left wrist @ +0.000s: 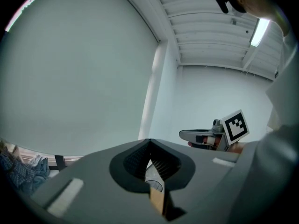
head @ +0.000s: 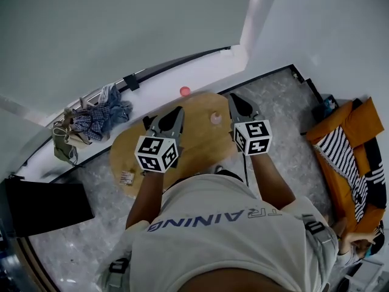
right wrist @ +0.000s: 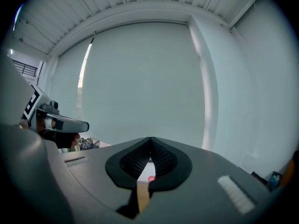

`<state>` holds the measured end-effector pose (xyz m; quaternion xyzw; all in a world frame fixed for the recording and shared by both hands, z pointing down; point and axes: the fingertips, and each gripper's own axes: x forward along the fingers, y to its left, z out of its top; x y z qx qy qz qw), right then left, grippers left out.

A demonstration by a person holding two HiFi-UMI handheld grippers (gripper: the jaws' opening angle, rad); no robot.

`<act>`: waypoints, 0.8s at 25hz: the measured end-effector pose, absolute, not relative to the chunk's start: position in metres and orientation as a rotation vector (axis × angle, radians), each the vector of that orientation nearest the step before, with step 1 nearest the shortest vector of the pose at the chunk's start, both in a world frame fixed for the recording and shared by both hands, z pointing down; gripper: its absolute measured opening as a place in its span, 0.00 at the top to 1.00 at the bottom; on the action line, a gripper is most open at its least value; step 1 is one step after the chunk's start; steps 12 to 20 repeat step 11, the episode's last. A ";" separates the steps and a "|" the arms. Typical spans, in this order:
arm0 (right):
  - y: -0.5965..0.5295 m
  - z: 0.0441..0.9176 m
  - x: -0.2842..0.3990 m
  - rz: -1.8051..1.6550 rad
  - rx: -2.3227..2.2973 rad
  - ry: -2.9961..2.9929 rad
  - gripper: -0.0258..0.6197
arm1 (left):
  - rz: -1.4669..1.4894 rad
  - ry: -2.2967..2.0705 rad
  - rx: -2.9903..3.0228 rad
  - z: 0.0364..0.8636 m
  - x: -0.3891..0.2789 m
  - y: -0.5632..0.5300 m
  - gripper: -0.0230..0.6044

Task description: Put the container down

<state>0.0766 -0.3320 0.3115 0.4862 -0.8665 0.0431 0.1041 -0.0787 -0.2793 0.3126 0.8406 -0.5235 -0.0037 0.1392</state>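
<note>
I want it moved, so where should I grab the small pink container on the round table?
Probably by the side walls of the pink container, from above with the right gripper, which is nearer: it sits alone on the table, both sides free.

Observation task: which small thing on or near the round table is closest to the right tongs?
The pale pink container, just beside the right tongs; the red ball and the packet lie farther left.

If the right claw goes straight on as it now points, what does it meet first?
Likely nothing near: the right claw points past the table, above the red ball, toward the pale wall. Depth is unclear.
</note>
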 end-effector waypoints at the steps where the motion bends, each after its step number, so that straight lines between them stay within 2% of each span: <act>1: -0.333 0.314 0.076 0.129 1.431 -2.552 0.94 | -0.012 -1.513 2.430 0.313 -0.078 -0.280 0.96; 20: -0.346 0.323 0.081 0.133 1.409 -2.540 0.94 | -0.021 -1.517 2.412 0.314 -0.075 -0.295 0.96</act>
